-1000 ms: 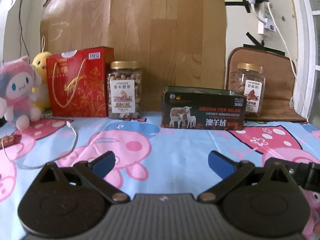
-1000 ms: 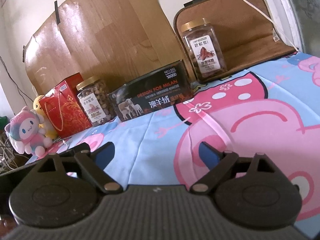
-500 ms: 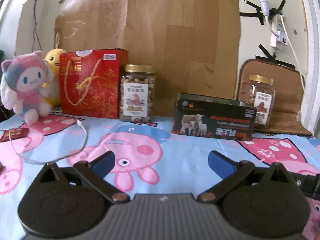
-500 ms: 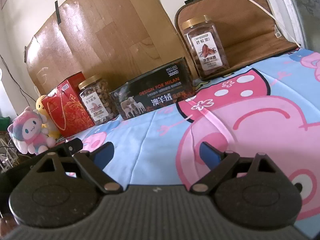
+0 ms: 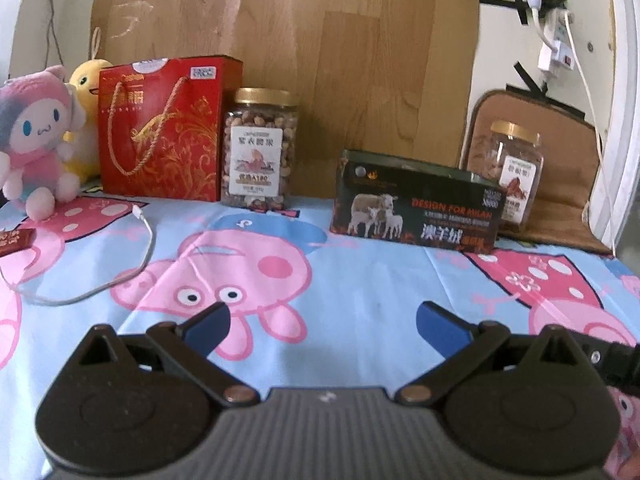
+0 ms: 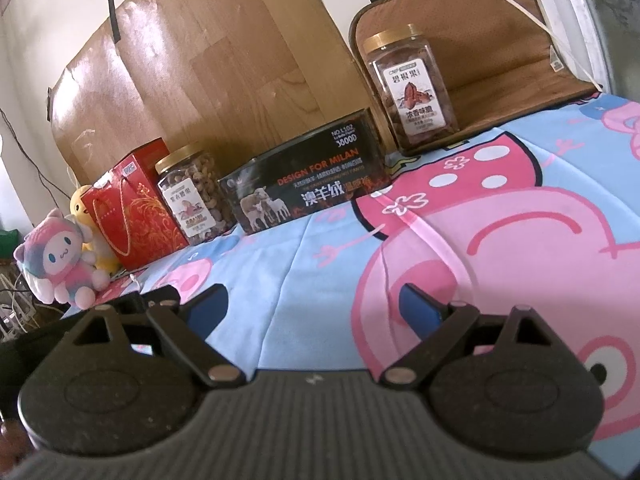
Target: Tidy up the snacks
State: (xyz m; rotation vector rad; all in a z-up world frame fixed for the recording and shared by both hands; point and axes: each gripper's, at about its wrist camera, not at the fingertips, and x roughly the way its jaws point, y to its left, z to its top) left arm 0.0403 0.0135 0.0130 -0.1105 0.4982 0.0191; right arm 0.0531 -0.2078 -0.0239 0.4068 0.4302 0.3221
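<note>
A red gift bag [image 5: 164,128] stands at the back left, with a gold-lidded jar of nuts [image 5: 260,148] beside it. A dark box with sheep on it [image 5: 416,208] lies to the right, and a second nut jar [image 5: 516,176] stands behind its right end on a brown cushion [image 5: 560,168]. The same row shows in the right wrist view: bag [image 6: 132,208], jar [image 6: 192,196], box [image 6: 308,188], second jar [image 6: 412,88]. My left gripper [image 5: 322,326] is open and empty, well short of the row. My right gripper [image 6: 314,308] is open and empty over the cloth.
A cartoon-pig cloth [image 5: 360,280] covers the table. A pink plush [image 5: 36,148] and a yellow plush [image 5: 86,80] sit at the far left. A white cable [image 5: 120,276] loops on the cloth. A wooden board [image 5: 300,40] leans on the wall behind.
The left view has shifted so the row sits further right and a little closer. The right gripper has tilted slightly, and the second jar looks nearer. Both grippers stay open.
</note>
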